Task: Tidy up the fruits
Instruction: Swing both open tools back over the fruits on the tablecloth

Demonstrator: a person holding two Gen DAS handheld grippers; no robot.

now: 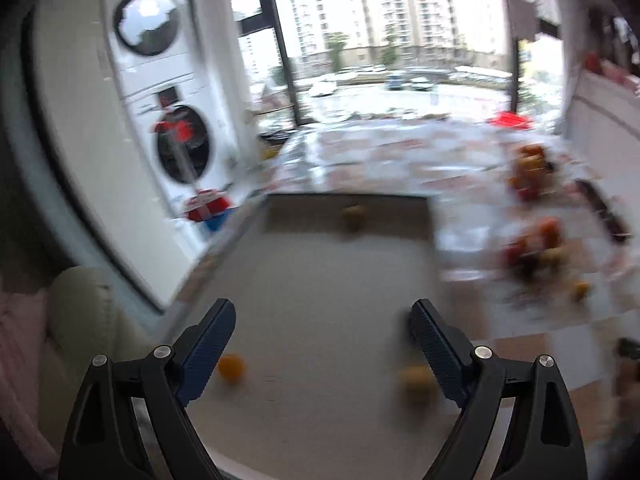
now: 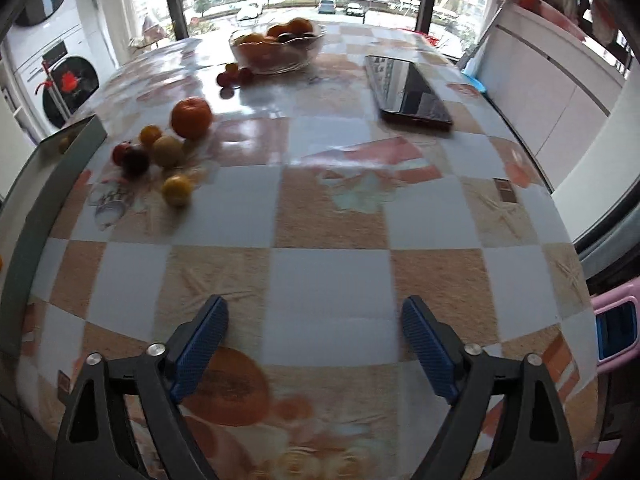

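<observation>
Both our grippers gape wide with nothing in them: the left point(image 1: 322, 316) over the tray point(image 1: 320, 280) with three small fruits, the right point(image 2: 314, 312) above bare tablecloth point(image 2: 332, 216). Loose fruit point(image 2: 168, 152) sits beside the tray, bowl point(image 2: 276, 50) farther back.

Lower half of the checked-cloth bench point(image 2: 328, 280) lies bare; loose round fruits point(image 2: 168, 152) crowd the left, a flat black phone point(image 2: 408, 92) upper right.
</observation>
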